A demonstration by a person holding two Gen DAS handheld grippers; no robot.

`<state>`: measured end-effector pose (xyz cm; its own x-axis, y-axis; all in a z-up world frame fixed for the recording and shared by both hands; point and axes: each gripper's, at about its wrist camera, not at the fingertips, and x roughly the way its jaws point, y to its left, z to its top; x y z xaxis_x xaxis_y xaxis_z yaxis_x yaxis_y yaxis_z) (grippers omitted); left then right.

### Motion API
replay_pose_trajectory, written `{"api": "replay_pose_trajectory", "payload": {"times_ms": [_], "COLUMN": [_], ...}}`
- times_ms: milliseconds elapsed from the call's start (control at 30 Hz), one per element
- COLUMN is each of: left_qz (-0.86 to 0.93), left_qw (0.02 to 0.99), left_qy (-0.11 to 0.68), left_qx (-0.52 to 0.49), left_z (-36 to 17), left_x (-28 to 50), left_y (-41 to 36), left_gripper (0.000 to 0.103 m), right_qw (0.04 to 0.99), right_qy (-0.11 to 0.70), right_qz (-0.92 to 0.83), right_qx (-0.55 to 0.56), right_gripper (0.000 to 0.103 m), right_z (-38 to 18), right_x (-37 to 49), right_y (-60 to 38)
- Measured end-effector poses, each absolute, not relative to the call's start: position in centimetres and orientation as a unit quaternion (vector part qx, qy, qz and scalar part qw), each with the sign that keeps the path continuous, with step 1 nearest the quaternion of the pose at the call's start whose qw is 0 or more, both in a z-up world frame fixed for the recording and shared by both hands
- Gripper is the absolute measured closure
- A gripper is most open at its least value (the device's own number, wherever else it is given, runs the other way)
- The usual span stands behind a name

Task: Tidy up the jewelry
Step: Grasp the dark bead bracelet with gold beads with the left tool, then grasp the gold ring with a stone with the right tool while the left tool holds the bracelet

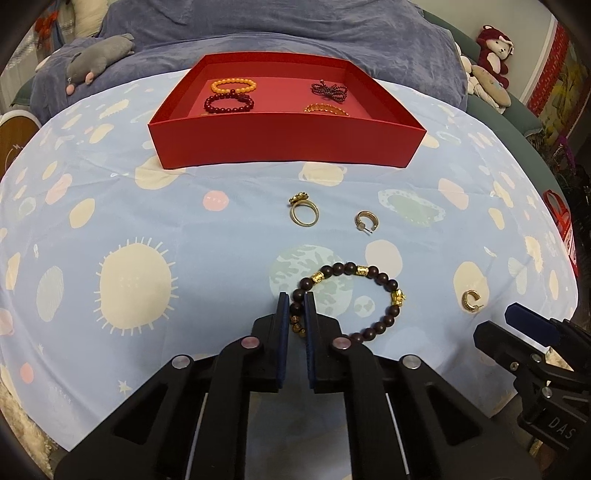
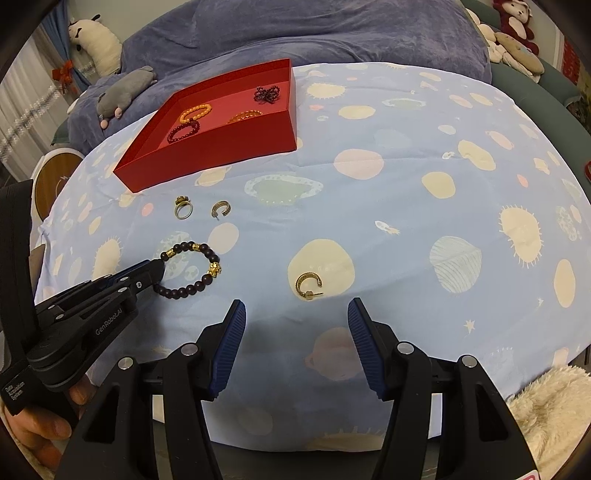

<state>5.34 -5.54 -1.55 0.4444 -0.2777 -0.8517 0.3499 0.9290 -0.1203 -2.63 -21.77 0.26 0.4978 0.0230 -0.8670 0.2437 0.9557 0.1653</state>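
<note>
My left gripper [image 1: 295, 300] is shut on the near-left side of a dark bead bracelet with gold charms [image 1: 369, 274], which lies on the blue patterned cloth. In the right wrist view the same gripper [image 2: 157, 267] pinches that bracelet [image 2: 207, 254] from the left. My right gripper [image 2: 297, 308] stands open and holds nothing, just short of a gold hoop earring [image 2: 308, 284]. A gold ring [image 1: 303, 213] and a second hoop earring [image 1: 365, 220] lie between the bracelet and the red box [image 1: 284, 144].
The red box holds an orange bracelet [image 1: 233, 85], a dark red one [image 1: 229, 103], a dark beaded bow [image 1: 328, 89] and an amber bracelet [image 1: 325, 108]. A purple blanket [image 1: 295, 33] and plush toys [image 1: 99, 59] lie behind. A fluffy white throw [image 2: 550, 410] is near right.
</note>
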Motion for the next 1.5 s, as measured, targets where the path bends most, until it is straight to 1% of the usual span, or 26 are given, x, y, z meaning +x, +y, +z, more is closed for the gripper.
{"api": "replay_pose_trajectory", "payload": {"times_ms": [333,633,967,1300,1500], "left_qz": [-0.165,-0.122,-0.107,-0.114,-0.117], "left_qw": [0.856,0.862,0.863,0.863,0.862], "left_qy": [0.49,0.492,0.493,0.492,0.491], "left_qx": [0.017,-0.003,-0.025,-0.031,-0.037], "left_z": [-0.7,-1.0,-1.4,-1.6,-1.6], "left_x": [5.1,5.3,7.0,9.3,9.7], "left_y": [-2.6,2.2,3.6,3.8,3.9], "left_gripper": [0.095,0.095,0.095,0.095,0.095], "right_qw": [0.854,0.857,0.864,0.867,0.863], "right_qy": [0.5,0.498,0.493,0.493,0.501], "right_qz": [-0.063,-0.045,0.004,0.029,0.025], "right_qx": [0.131,0.123,0.1,0.062,0.057], "right_gripper": [0.047,0.047,0.047,0.052,0.054], "right_z": [0.0,0.0,0.2,-0.4,-1.5], "right_x": [-2.6,-1.6,3.5,9.6,11.3], "right_y": [-21.4,-20.1,-16.0,-12.9,-12.9]}}
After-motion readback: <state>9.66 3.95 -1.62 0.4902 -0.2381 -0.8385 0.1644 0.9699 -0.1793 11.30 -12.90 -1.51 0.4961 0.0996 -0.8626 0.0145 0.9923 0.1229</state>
